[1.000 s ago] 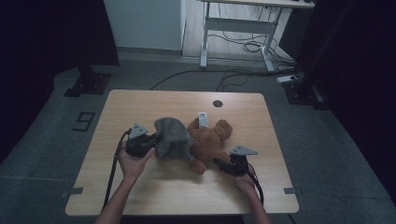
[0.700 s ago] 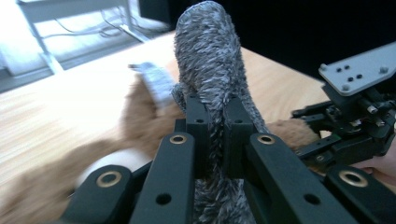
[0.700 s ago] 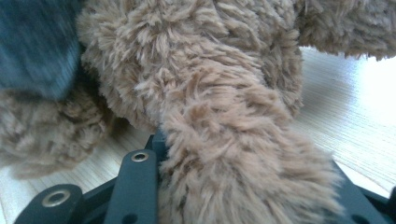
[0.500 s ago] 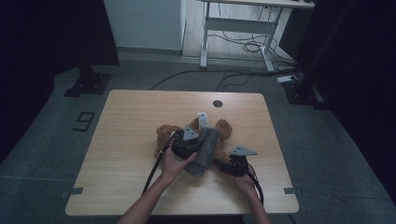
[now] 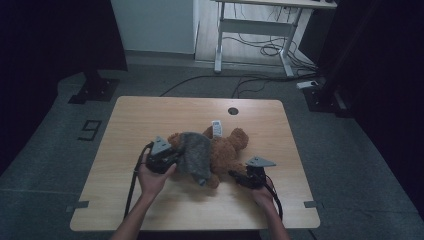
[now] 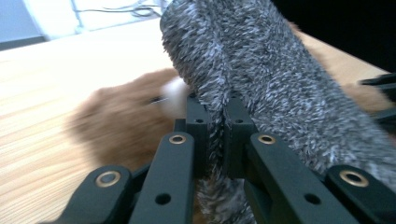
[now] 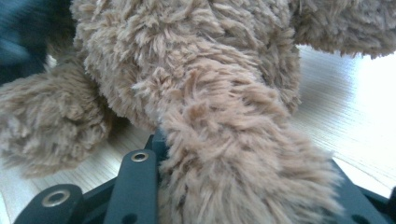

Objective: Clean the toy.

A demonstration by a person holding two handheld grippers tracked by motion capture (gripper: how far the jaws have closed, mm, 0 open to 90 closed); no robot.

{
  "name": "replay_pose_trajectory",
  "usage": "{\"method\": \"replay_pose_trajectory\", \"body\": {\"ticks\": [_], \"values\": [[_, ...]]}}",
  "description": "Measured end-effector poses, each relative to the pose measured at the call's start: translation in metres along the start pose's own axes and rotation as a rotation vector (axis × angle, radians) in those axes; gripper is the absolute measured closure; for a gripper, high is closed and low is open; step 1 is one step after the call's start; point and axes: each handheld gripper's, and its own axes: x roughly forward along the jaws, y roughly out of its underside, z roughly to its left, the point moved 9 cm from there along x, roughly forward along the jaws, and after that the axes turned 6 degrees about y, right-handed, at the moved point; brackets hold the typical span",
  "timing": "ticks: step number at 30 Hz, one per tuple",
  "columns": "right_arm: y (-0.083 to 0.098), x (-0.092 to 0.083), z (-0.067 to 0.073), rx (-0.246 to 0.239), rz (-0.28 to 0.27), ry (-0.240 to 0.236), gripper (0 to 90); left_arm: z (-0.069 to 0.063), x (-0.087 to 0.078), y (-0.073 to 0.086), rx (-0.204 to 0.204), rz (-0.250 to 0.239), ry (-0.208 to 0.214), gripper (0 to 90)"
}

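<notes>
A brown teddy bear (image 5: 230, 150) lies on the wooden table (image 5: 150, 115), a white label (image 5: 216, 127) at its far side. A grey fuzzy cloth (image 5: 196, 152) is draped over its left part. My left gripper (image 5: 169, 159) is at the cloth's left edge and shut on it. In the left gripper view the jaws pinch the grey cloth (image 6: 261, 79) at their tips (image 6: 217, 123), and the bear (image 6: 121, 121) is blurred behind. My right gripper (image 5: 239, 177) is shut on one of the bear's limbs at the near right. The limb (image 7: 224, 140) fills the gap between its jaws (image 7: 243, 186).
A round cable hole (image 5: 233, 111) sits near the table's far edge. Beyond the table stands a white desk frame (image 5: 255, 25) with cables on the floor. A black stand base (image 5: 92, 90) is at the far left. Bare tabletop lies left of and behind the bear.
The left hand swung right across the bear with the grey cloth, then came back left, and the cloth now lies over the bear's left part. The right gripper stayed put.
</notes>
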Motion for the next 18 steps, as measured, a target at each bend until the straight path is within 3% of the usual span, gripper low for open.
{"method": "replay_pose_trajectory", "body": {"ticks": [5,9,15,18], "values": [[0.001,0.001,0.000,0.005,0.002,-0.004,58.4,0.033,-0.001,0.033,-0.084,0.060,-0.030,83.0],[0.001,0.002,0.001,0.007,0.006,-0.006,58.4,0.046,0.014,0.053,-0.122,0.128,-0.040,83.0],[0.002,0.003,0.001,0.011,0.007,-0.008,58.2,0.063,0.034,0.066,-0.130,0.206,-0.082,82.9],[0.002,0.003,0.000,0.013,0.008,-0.006,58.1,0.065,0.036,0.069,-0.137,0.209,-0.079,82.8]]}}
